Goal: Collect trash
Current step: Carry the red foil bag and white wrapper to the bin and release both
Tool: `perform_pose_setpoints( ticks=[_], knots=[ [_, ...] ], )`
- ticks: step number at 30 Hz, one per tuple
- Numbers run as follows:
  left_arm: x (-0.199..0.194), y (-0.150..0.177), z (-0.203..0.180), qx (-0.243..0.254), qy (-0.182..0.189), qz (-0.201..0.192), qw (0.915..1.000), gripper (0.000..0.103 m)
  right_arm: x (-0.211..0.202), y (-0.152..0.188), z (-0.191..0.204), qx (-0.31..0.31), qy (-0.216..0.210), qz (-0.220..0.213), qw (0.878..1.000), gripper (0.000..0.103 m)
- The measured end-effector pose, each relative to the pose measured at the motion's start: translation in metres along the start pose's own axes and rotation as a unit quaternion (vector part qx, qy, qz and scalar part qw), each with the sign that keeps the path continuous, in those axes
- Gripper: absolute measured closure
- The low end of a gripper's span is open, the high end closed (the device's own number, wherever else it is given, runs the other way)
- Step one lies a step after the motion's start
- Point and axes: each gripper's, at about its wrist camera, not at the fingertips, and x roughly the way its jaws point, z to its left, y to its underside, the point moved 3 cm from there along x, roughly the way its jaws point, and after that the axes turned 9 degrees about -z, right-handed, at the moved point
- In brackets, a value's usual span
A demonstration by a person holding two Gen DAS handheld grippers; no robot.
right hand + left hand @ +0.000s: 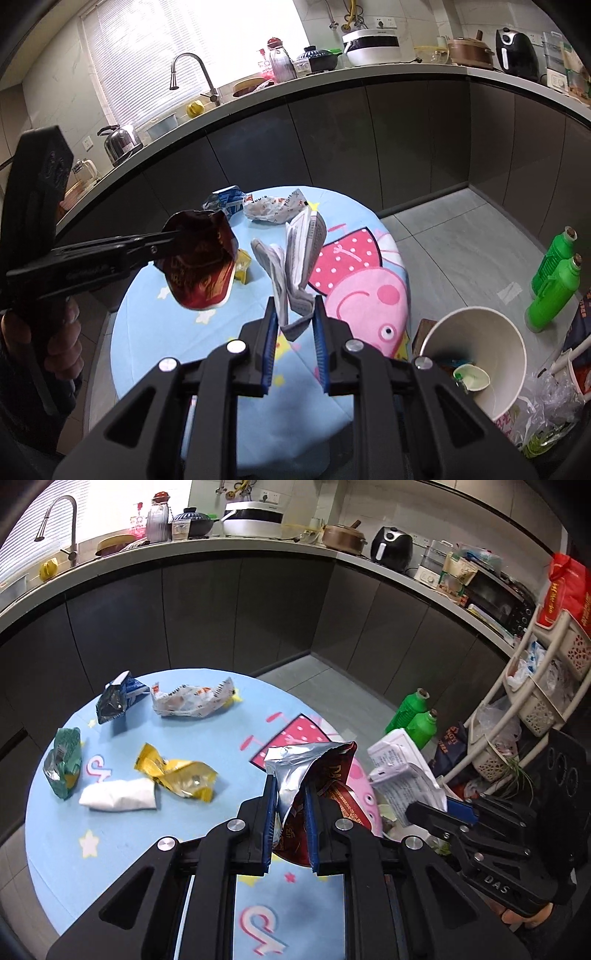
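Observation:
My left gripper (290, 786) is shut on a dark red snack bag (317, 771) with a silver inside, held above the round blue table (55, 830); the bag also shows in the right wrist view (201, 266). My right gripper (295, 310) is shut on a white printed wrapper (295, 258), held above the table's right side; the wrapper also shows in the left wrist view (402, 771). On the table lie a yellow wrapper (177, 773), a white packet (118, 794), a green bag (64, 762), a blue bag (118, 699) and a white-orange wrapper (192, 701).
A white paper bucket (476, 354) with a crumpled cup inside stands on the floor right of the table. Two green bottles (554, 280) stand beyond it. A shelf rack (535, 701) is at the right. A dark counter (184, 590) curves behind.

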Motion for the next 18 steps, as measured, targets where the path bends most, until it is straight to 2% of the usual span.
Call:
perform_pose_setpoints(
  ticks=[3, 9, 18],
  knots=[
    [-0.004, 0.016, -0.018, 0.003, 0.015, 0.005, 0.9999, 0.09, -0.007, 0.014, -0.008, 0.003, 0.014, 0.006, 1.0, 0.083],
    [0.007, 0.041, -0.054, 0.0, 0.049, 0.028, 0.9984, 0.09, -0.02, 0.045, -0.048, 0.046, 0.044, 0.017, 0.998, 0.083],
    [0.051, 0.047, -0.103, 0.003, 0.077, 0.059, 0.9952, 0.09, -0.038, 0.078, -0.115, 0.106, 0.093, 0.02, 0.99, 0.083]
  ],
)
